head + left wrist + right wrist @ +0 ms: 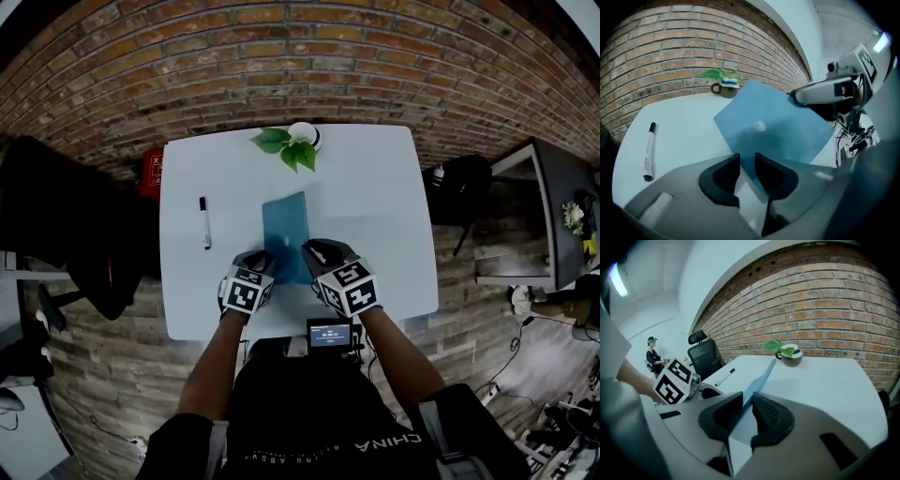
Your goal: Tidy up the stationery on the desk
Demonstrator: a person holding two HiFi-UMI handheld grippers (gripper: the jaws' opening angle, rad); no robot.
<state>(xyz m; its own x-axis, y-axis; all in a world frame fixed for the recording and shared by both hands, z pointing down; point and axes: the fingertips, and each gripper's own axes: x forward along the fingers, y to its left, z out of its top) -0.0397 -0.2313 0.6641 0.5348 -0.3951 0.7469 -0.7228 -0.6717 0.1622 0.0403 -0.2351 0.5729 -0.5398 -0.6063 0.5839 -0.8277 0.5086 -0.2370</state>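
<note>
A thin blue folder lies on the white desk, its near end between my two grippers. My right gripper is shut on the folder's right edge; in the right gripper view the blue sheet runs edge-on between the pads, tilted up off the desk. My left gripper is at the near left corner. In the left gripper view the folder faces me and its corner pokes into the gap of the left gripper, whose pads do not visibly press on it. A black-and-white marker lies to the left.
A potted plant in a small mug stands at the desk's far edge before the brick wall. A black office chair is left of the desk and another dark chair right of it. A small screen device sits at the near edge.
</note>
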